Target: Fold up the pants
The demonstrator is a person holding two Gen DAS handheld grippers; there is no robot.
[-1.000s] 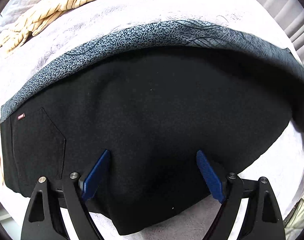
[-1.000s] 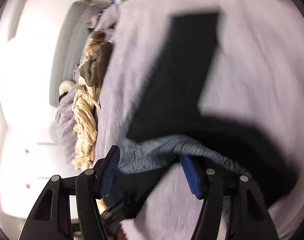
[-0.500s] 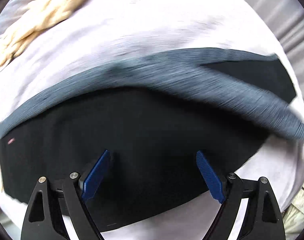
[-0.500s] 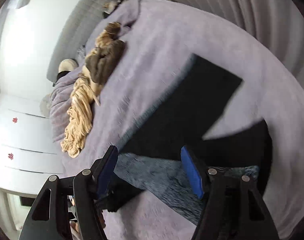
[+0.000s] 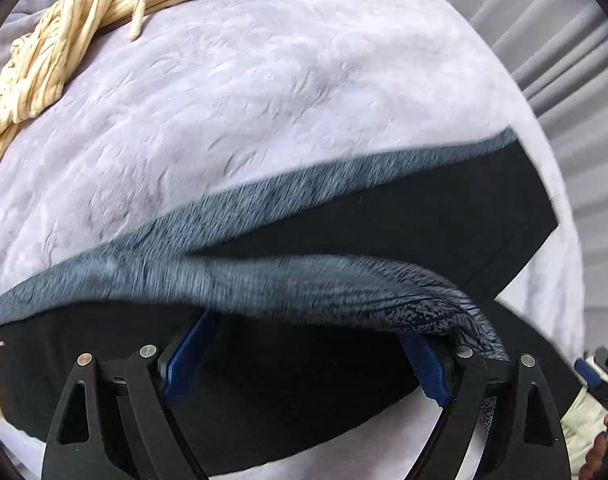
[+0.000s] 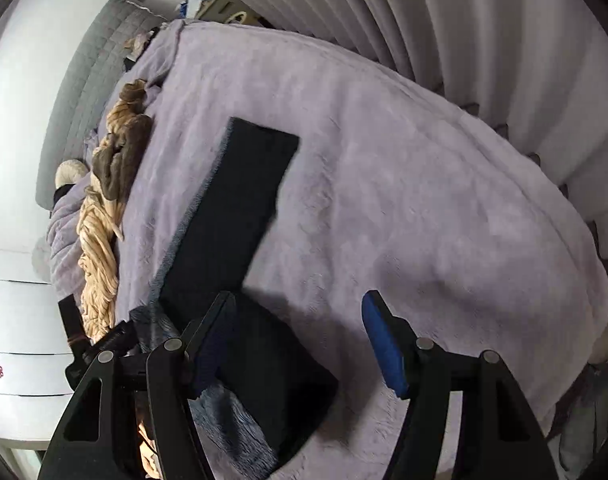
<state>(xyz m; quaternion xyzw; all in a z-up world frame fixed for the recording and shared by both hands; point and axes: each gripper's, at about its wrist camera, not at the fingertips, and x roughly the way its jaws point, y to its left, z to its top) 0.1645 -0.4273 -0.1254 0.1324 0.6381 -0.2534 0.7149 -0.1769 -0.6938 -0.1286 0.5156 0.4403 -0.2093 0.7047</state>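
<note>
The black pants (image 5: 424,216) with a grey fleece lining lie on the lilac blanket (image 5: 263,100). In the right wrist view one leg (image 6: 235,208) stretches straight away across the bed. A grey-lined fold (image 5: 344,292) is turned up and drapes over the tips of my left gripper (image 5: 308,328). Its jaws stand wide apart, and the pads do not press on the cloth. My right gripper (image 6: 297,298) is open above the near end of the pants, its left finger over black cloth and its right finger over bare blanket.
A cream knitted garment (image 5: 63,48) and a brown one (image 6: 119,160) lie along the far side of the bed. Pale curtains (image 6: 424,20) hang past the bed's right edge. A grey headboard (image 6: 87,80) stands at the back. A hand (image 5: 596,452) shows at the lower right.
The pants slid lower in the left view and a grey-lined fold came over the left fingertips. The fold between the right fingers is gone; that view swung across the bed.
</note>
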